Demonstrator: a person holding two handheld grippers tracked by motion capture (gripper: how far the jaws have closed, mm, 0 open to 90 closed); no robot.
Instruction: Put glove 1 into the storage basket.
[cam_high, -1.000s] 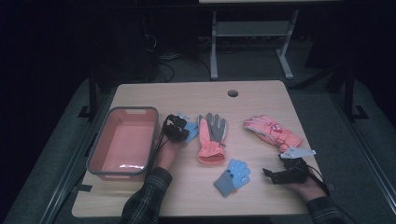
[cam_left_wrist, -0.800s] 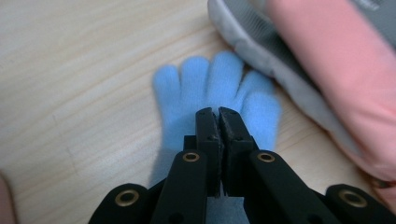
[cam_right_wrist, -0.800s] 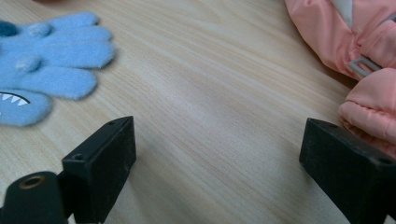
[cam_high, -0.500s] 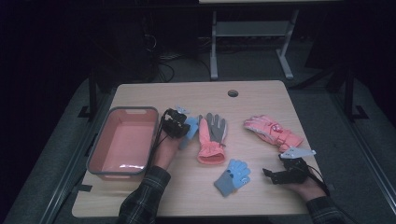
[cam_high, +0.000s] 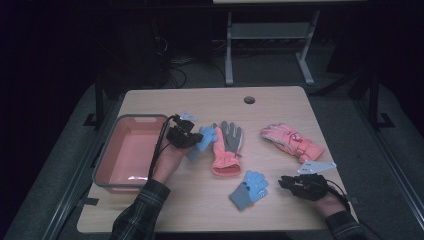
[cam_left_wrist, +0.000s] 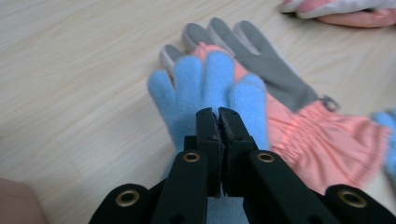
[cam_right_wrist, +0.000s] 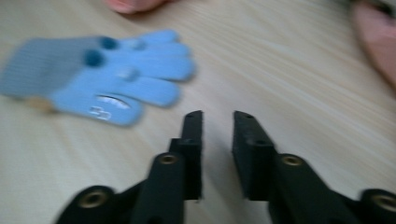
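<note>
- nearest the camera, the right gripper (cam_high: 286, 182) sits low by the table's (cam_high: 280, 105) front right edge; its jaws stand apart with nothing between them, bare wood showing in the gap in the right gripper view
- just off its tips, toward the table's middle, lies a blue knit glove (cam_high: 249, 188) with a grey cuff; close to the claw but not touching
- further out, the left gripper (cam_high: 196, 142) is pinched tight on a light blue fleece glove (cam_left_wrist: 210, 88); the jaws meet with the fabric caught between them, and the glove's fingers fan out past the tips
- right beyond those fingers lies a pink and grey glove (cam_high: 227, 147), partly under the blue one in the left gripper view
- beside the left hand, on its outer side, a pink tray (cam_high: 107, 160)
- far across from the right claw, a pink mitten (cam_high: 292, 141), well apart from both
</note>
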